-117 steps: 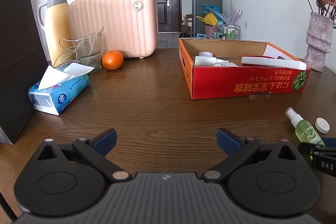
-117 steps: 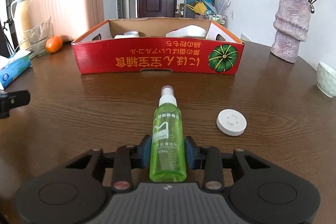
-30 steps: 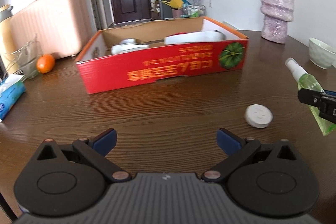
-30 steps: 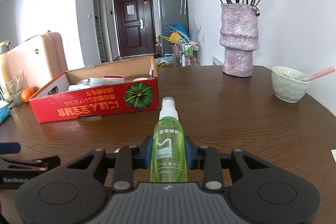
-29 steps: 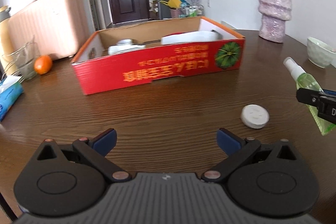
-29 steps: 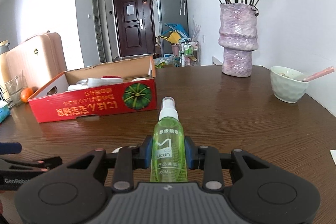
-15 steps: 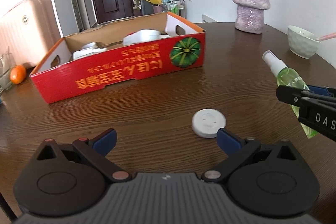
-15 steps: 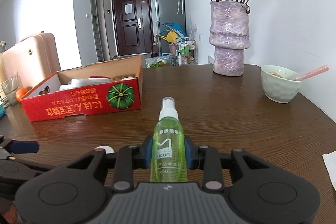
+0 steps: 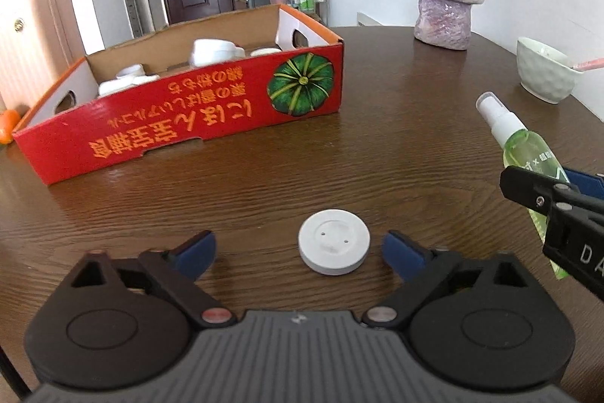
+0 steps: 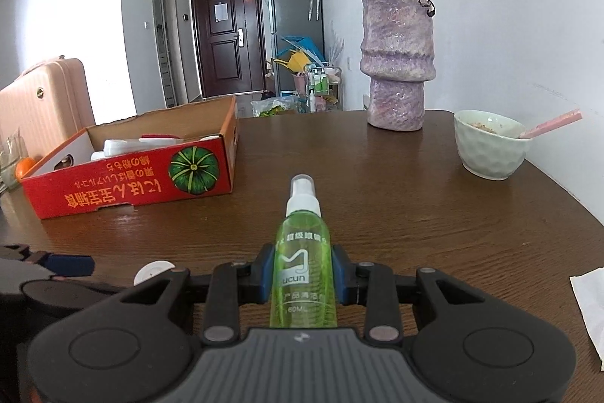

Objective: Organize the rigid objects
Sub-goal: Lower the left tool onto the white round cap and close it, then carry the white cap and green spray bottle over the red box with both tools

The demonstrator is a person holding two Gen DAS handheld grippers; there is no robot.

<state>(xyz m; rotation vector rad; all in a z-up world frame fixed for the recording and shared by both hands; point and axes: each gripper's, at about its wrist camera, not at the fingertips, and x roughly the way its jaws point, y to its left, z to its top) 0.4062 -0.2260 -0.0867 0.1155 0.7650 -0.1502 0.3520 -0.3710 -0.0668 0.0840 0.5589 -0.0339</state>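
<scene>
The left tongs (image 9: 298, 248) point forward and down at the brown wooden surface (image 9: 396, 153), their black arms spread low over it. A white round disc (image 9: 334, 247) lies flat on the surface between the two blue pads (image 9: 196, 250). It sits closer to the right pad, with a clear gap on both sides, so nothing is gripped. The jaws have just been closing in around the disc but are released, not yet pressing on it.

The right tongs (image 10: 304, 274) are tilted less steeply and are held above the surface to the right of the left pair. They are clenched on a green spray bottle (image 10: 304, 267), with the blue pads pressing its sides about midway along the body. The bottle lies along the line of the fingers, white nozzle pointing away from the hand. In the left wrist view the same bottle (image 9: 528, 153) slants up and to the left out of the right tongs (image 9: 543, 191) at the right edge.

A red cardboard box (image 9: 196, 127) with a green pumpkin print stands open on the surface, farther back and to the left. It holds several white items (image 9: 211, 51). A purple vase (image 10: 396, 63) of dried roses stands at the far edge of the surface. Beside it, to the right, a pale green bowl (image 10: 487, 150) holds a pink spoon (image 10: 551, 125). A pink suitcase (image 10: 41, 97) and an orange (image 10: 23, 167) sit at the far left.
</scene>
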